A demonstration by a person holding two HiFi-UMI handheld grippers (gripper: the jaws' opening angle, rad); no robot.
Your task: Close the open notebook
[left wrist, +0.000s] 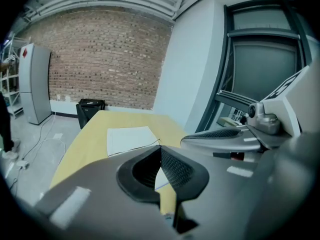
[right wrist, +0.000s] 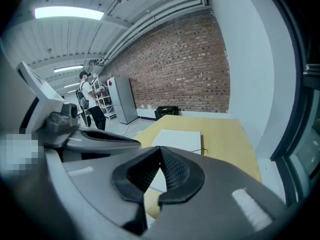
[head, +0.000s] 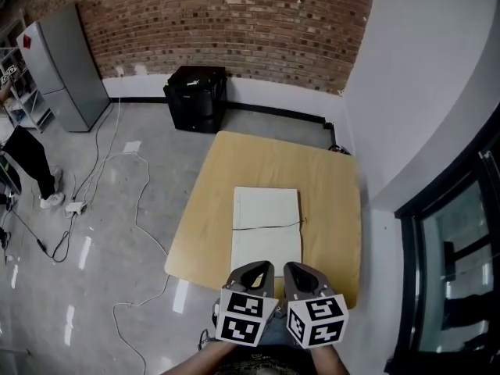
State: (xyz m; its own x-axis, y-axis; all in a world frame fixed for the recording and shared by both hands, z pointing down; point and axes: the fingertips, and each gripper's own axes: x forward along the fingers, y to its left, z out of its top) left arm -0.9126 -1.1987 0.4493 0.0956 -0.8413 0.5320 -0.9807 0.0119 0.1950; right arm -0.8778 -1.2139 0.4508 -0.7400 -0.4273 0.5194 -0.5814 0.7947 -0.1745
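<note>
left gripper (head: 256,266), right gripper (head: 299,266) abreast, jaws together, angled down toward notebook (head: 266,208)

This looks like an industrial-style lab or studio, with a bare brick wall (head: 234,22), a glossy grey floor (head: 94,287) strewn with loose cables (head: 141,201), and a ceiling strip light (right wrist: 67,13). A grey metal cabinet (head: 66,69), storage shelves (head: 19,92) and one plain wooden bench (head: 336,209) furnish it.

Bright ceiling strips, floor glare, fisheye edges, grippers blurred.
</note>
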